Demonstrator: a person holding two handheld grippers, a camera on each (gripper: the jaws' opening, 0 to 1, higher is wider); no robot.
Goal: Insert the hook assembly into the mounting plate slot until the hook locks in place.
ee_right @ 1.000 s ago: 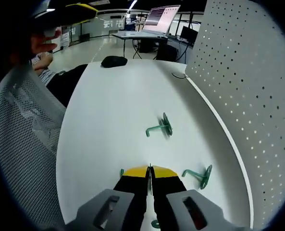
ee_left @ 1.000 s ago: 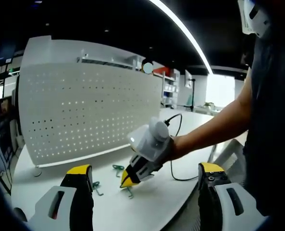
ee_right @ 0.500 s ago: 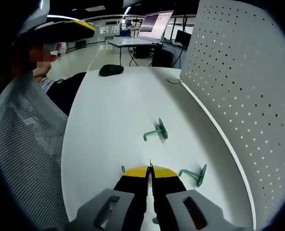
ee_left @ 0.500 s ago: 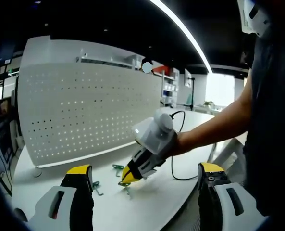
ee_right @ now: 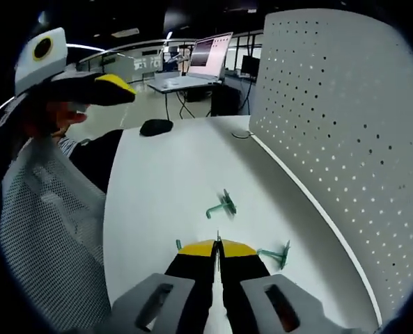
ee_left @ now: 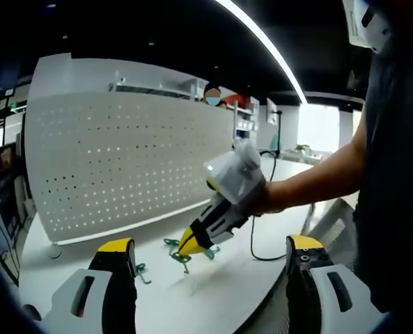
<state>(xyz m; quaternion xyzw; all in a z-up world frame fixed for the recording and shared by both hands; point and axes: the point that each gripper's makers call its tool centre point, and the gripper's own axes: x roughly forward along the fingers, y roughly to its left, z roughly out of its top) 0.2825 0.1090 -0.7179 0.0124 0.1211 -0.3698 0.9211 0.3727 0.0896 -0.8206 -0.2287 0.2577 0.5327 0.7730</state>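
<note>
The white perforated mounting plate (ee_left: pixel 122 167) stands upright along the table's far side, and fills the right of the right gripper view (ee_right: pixel 345 139). My right gripper (ee_left: pixel 191 243) hangs above the table, shut on a green hook assembly (ee_left: pixel 182 259) that dangles from its yellow tips. In its own view the right gripper (ee_right: pixel 218 249) has its jaws pressed together, with a thin green sliver of the hook (ee_right: pixel 218 240) showing between them. Two more green hooks (ee_right: pixel 222 205) (ee_right: pixel 276 255) lie on the table ahead. My left gripper (ee_left: pixel 209 243) is open wide and holds nothing.
Other loose hooks (ee_left: pixel 140 270) (ee_left: pixel 170 242) lie on the white table (ee_right: pixel 157 181). A mesh chair back (ee_right: pixel 39 229) stands at the table's near edge. A black mouse (ee_right: pixel 155 126) and a cable (ee_left: pixel 262 243) rest on the table. A person's arm (ee_left: pixel 317 181) reaches in from the right.
The right gripper has risen from the table, carrying the hook up and a little to the right in the left gripper view. The left gripper has stayed still and open.
</note>
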